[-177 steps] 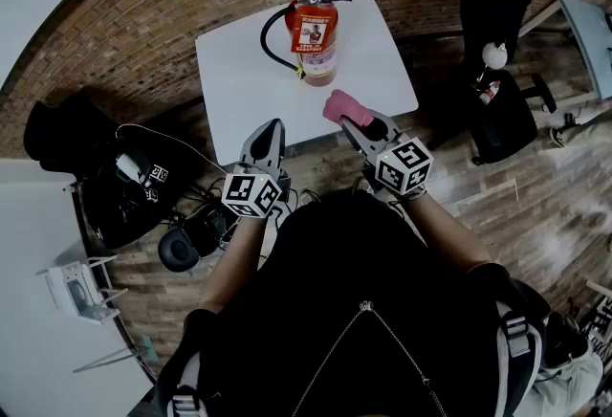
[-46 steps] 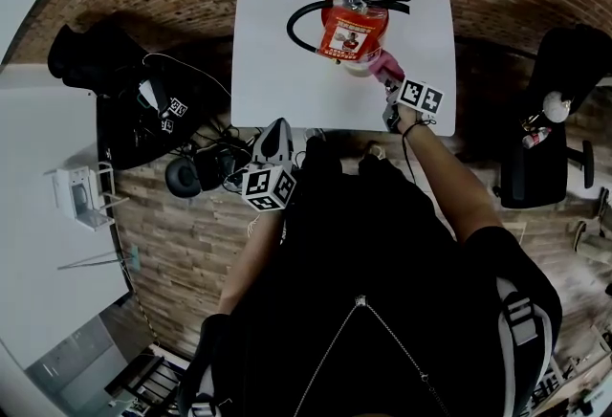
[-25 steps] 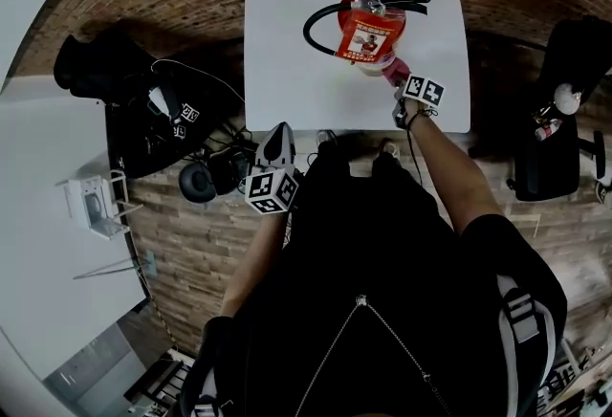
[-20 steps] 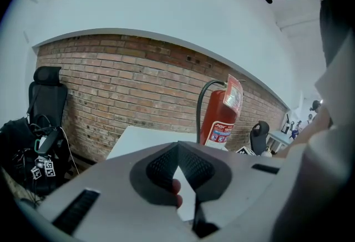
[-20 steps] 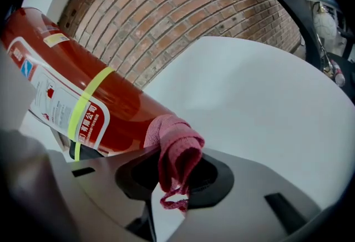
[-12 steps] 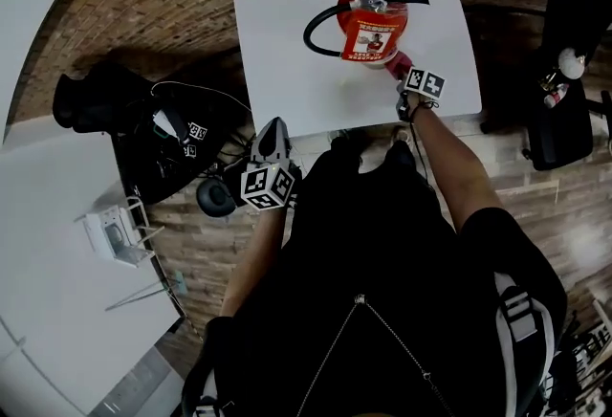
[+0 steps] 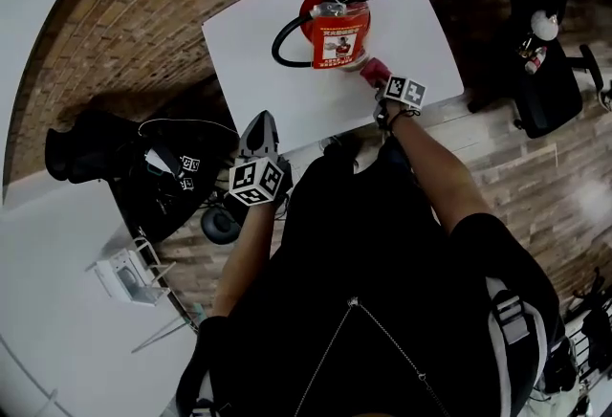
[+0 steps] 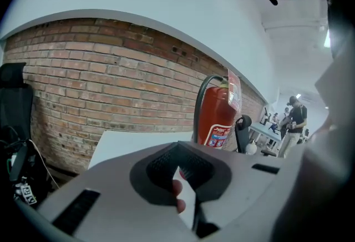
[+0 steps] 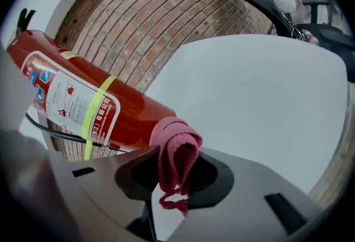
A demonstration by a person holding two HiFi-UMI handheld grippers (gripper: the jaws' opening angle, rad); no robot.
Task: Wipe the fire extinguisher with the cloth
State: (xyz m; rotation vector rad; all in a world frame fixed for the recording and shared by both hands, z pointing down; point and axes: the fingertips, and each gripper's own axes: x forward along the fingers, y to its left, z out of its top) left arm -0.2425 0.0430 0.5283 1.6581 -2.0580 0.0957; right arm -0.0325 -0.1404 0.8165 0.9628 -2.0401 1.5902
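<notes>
A red fire extinguisher (image 7: 330, 26) with a black hose stands on the small white table (image 7: 258, 42). My right gripper (image 7: 381, 86) is shut on a folded pink cloth (image 7: 372, 71) beside the cylinder's lower right. In the right gripper view the cloth (image 9: 177, 151) presses against the extinguisher (image 9: 100, 106) below its label, held by the right gripper (image 9: 169, 182). My left gripper (image 7: 260, 121) hangs shut and empty off the table's near edge. In the left gripper view the extinguisher (image 8: 218, 119) stands beyond the left gripper (image 8: 186, 182).
Black bags, cables and headphones (image 7: 143, 171) lie on the brick-patterned floor at left. A black office chair (image 7: 543, 71) stands at right. Another white table (image 7: 38, 310) and a wire rack (image 7: 124, 272) sit lower left. People stand far behind (image 8: 294, 119).
The right gripper carried the cloth from the table's near edge to the extinguisher's lower right side and stays against it. The left gripper stays off the table edge. The head view has swung.
</notes>
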